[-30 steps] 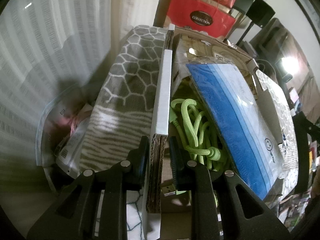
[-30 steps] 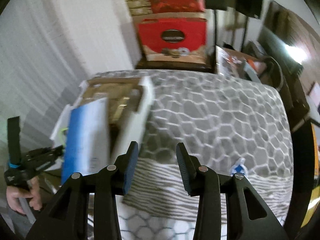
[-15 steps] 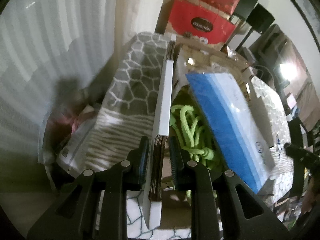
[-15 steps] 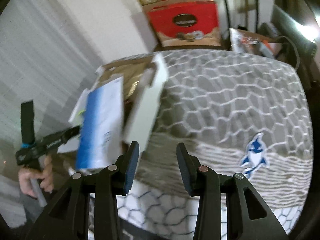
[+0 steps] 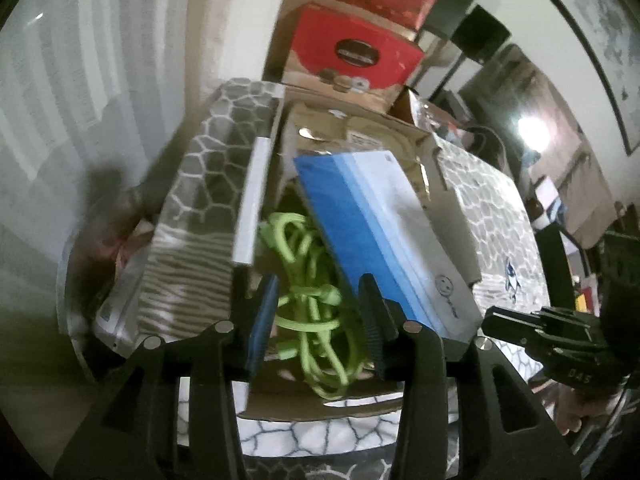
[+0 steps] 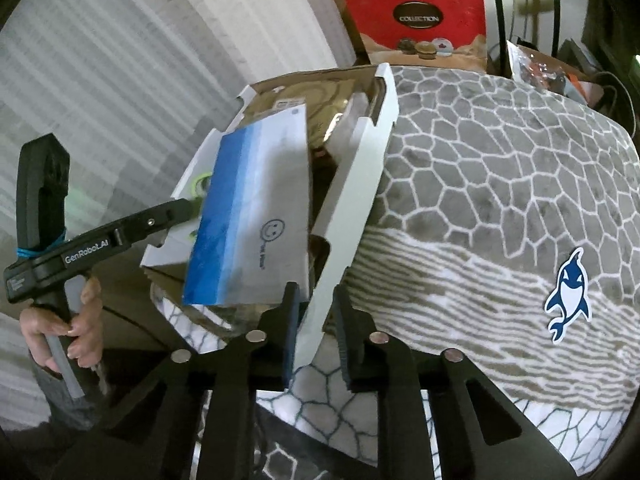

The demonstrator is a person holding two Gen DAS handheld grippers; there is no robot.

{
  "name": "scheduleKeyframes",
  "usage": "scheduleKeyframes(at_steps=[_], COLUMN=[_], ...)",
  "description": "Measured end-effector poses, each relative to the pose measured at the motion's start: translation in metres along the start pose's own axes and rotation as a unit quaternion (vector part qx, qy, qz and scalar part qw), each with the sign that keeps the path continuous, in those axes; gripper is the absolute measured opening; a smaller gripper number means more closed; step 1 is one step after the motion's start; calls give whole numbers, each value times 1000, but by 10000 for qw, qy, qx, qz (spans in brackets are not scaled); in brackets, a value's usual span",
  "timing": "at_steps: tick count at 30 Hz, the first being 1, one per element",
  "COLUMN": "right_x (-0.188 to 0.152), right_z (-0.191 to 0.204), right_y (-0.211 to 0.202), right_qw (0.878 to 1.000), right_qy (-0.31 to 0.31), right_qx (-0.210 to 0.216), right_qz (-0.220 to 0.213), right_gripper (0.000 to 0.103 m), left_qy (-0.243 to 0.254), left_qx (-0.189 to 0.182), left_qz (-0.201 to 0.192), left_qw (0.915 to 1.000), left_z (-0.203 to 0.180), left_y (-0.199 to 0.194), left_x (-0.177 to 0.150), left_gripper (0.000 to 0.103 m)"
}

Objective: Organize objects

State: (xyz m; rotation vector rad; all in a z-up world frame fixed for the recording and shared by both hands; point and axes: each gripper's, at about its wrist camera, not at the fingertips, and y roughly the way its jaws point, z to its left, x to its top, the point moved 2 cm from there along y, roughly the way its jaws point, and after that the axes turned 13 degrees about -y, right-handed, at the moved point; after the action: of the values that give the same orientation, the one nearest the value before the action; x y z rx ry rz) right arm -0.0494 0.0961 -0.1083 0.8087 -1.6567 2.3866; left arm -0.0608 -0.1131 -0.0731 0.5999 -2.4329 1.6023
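A white cardboard box (image 6: pixel 352 184) lies on a grey patterned blanket (image 6: pixel 500 168). It holds a blue-and-white package (image 6: pixel 256 216) with a smiley mark, a coiled lime-green cord (image 5: pixel 316 292) and a gold item at the back. My left gripper (image 5: pixel 316 320) is open, its jaws standing apart over the green cord, with the box's left wall (image 5: pixel 252 200) just left of its left finger. My right gripper (image 6: pixel 316 332) is open, its jaws on either side of the box's right wall without gripping it. The left gripper also shows in the right wrist view (image 6: pixel 120 232), held by a hand.
A red gift box (image 6: pixel 416 20) and stacked cartons stand behind the blanket. A curtain (image 6: pixel 120 60) hangs at the left. A blue orca print (image 6: pixel 568 292) marks the blanket at the right. Bagged items (image 5: pixel 120 264) lie left of the box.
My left gripper let go of the box's left wall, opened and now stands over the green cord. My right gripper moved in to straddle the box's right wall.
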Motion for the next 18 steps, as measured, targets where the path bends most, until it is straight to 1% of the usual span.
scheduleKeyframes(at_steps=[3,9,11,15,18], right_x=[0,1,2,2,3], right_z=[5,20,24,27,27], right_y=[-1,2,3,3,2], right_qw=[9999,9995,9993,9992,9992], right_qy=[-117,-314,-380,-392,-396], right_qx=[33,65,-15,14,32], right_qz=[-1,18,17,-10,-41], right_gripper=[13,10,10,10,10], left_qy=[135,336,387,358,431], left_qx=[-16,-78,-11,0,44], left_qz=[124,190,129,109,53], left_qw=[9998,9992,9992,9993,9990], left_z=[-9,-25,-27,-28,-32], left_y=[6,12,13,13,12], left_x=[-4,-9,-9,-5,-1], left_gripper=[39,37,35,32,32])
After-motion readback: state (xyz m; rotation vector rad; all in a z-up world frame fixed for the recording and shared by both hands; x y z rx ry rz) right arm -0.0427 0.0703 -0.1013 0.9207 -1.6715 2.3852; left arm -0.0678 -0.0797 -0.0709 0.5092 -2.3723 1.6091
